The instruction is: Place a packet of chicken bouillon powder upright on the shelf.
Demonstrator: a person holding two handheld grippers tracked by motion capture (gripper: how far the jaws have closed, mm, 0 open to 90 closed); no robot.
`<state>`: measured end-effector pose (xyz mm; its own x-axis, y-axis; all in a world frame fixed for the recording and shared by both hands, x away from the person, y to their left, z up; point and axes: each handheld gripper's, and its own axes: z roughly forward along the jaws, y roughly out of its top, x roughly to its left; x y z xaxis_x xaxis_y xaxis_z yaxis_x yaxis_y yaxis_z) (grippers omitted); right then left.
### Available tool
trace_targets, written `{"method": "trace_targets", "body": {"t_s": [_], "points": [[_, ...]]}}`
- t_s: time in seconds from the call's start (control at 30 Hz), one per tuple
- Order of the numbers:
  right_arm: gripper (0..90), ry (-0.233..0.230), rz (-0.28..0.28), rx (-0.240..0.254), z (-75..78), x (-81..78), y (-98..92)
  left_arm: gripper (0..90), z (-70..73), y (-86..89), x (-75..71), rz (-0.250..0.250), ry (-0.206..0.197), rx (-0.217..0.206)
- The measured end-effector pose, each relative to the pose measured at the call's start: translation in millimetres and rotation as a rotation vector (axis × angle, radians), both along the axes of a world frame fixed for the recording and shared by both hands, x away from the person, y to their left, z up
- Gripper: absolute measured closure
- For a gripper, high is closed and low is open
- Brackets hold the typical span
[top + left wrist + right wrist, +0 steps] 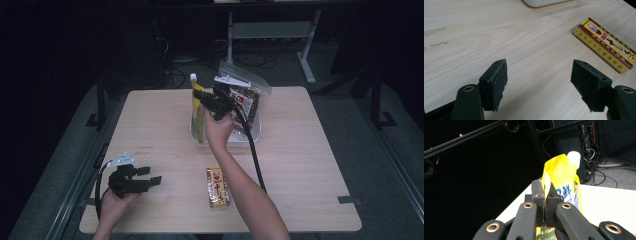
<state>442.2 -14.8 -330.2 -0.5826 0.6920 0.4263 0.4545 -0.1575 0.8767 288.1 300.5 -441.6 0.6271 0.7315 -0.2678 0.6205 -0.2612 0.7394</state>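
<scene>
The right hand-held gripper [201, 100] pinches the edge of a tall yellow plastic pouch with a white cap [197, 107], holding it upright over the clear plastic tub [227, 136] at the far middle of the light wooden table [310, 165]. The left hand-held gripper [152, 176] rests near the front left, jaws spread, beside a yellow-and-maroon cardboard box [217, 187].

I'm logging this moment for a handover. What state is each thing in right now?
Right tongs: shut on the yellow spouted pouch, above the tub.
Yellow spouted pouch: upright, white cap on, pinched at its edge.
Left tongs: open, nothing between the pads, over bare table.
Yellow and red box: lying flat on the table, untouched.
Clear zip bag: standing in the white tub, snacks inside.
</scene>
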Motion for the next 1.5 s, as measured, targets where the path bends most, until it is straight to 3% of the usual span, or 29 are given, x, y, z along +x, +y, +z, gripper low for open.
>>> {"method": "trace_targets", "body": {"t_s": [0.2, 0.63, 1.03, 1.5], "points": [[89.0, 0.018, 0.000, -0.034, 6.8, -5.3, -5.3, 28.9, -0.5, -2.9, 0.0, -0.006, 0.001, 0.006], [87.9, 0.060, 0.047, -0.030, 10.0, -7.4, -9.4, 28.9, -0.5, -0.6, -0.1, -0.001, 0.000, 0.006], [87.5, 0.127, 0.107, -0.126, 27.7, -13.1, -14.9, 28.9, -0.6, -0.9, -0.2, -0.002, 0.001, 0.006], [87.2, 0.210, 0.186, -0.162, 37.3, -23.6, -25.3, 28.9, -0.6, -1.2, -0.4, 0.000, 0.001, 0.008]]}}
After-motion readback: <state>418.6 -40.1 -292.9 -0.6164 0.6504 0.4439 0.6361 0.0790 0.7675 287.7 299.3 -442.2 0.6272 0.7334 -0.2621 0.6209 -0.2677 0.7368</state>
